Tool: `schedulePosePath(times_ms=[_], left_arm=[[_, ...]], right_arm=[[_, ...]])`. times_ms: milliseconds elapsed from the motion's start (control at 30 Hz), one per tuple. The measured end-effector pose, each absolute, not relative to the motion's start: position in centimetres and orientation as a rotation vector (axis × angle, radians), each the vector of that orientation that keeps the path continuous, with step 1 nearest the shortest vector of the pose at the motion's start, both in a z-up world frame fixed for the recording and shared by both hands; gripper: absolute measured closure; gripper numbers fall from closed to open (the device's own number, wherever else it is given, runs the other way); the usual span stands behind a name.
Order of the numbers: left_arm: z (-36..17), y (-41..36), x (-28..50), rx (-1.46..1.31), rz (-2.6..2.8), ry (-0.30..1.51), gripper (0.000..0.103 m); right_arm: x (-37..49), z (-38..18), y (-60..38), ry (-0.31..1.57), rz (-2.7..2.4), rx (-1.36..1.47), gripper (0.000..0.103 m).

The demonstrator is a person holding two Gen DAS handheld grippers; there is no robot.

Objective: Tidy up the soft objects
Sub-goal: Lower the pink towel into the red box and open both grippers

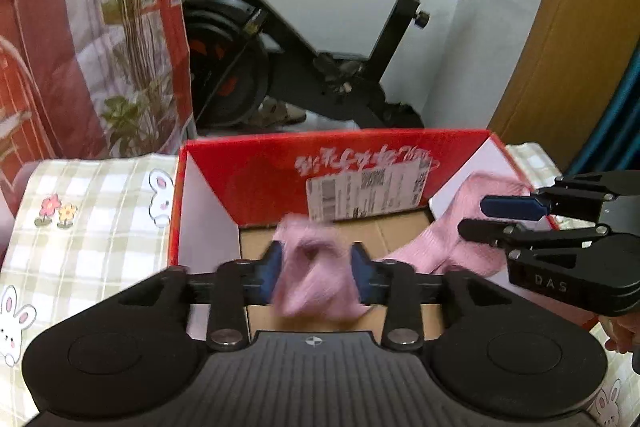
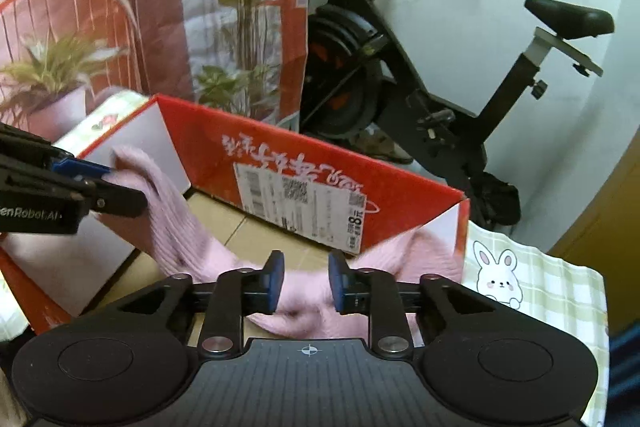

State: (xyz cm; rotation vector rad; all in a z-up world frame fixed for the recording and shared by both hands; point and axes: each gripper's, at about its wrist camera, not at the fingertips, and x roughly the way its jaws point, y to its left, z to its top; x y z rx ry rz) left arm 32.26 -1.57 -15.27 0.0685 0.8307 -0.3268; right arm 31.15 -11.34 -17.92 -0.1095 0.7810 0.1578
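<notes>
A pink knitted garment point(image 1: 452, 239) lies in an open red cardboard box point(image 1: 248, 179), draped from the box floor up its side walls. In the left wrist view a blurred bunch of the pink knit sits between the blue pads of my left gripper point(image 1: 318, 265), whose jaws stand apart over the box. My right gripper point(image 1: 474, 217) reaches in from the right, fingers apart over the knit. In the right wrist view the right gripper point(image 2: 307, 281) is open just above the pink garment point(image 2: 176, 223), and the left gripper point(image 2: 128, 187) stands at the box's point(image 2: 208, 147) left wall.
The box rests on a checked cloth with rabbit prints point(image 1: 88, 227). A black exercise bike point(image 1: 320, 47) stands behind it against a white wall. A printed backdrop with plants point(image 1: 80, 27) hangs at left and a wooden panel point(image 1: 560, 47) at right. A hand point(image 1: 620, 335) shows at the right edge.
</notes>
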Motion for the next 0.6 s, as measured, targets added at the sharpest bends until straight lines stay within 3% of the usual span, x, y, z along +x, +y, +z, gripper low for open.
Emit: schedulePosePath(times_ms=[167,233,300,367,600], left_arm=[[-13.7,-1.3,31.1,0.053,-0.333,0.778,0.035],[-13.1,-1.2,30.4,0.063,-0.330,0.753,0.018],[-12.3,-1.0,29.6,0.062,-0.324,0.726,0.008],[-11.6,-0.7,29.0,0.053,-0.321,0.712,0.006],[-9.5,0.4,26.0,0.059,-0.292,0.668,0.003]], right_arm=[[29.9,-16.7,-12.2,0.730,0.145,-0.071,0.041],[29.4,-16.0,-12.4,0.718,0.138,-0.041,0.027],[28.7,-15.3,-12.6,0.698,0.128,-0.019,0.013],[27.9,-14.6,-12.7,0.677,0.116,-0.006,0.002],[24.7,-12.8,-13.2,0.618,0.083,0.069,0.000]])
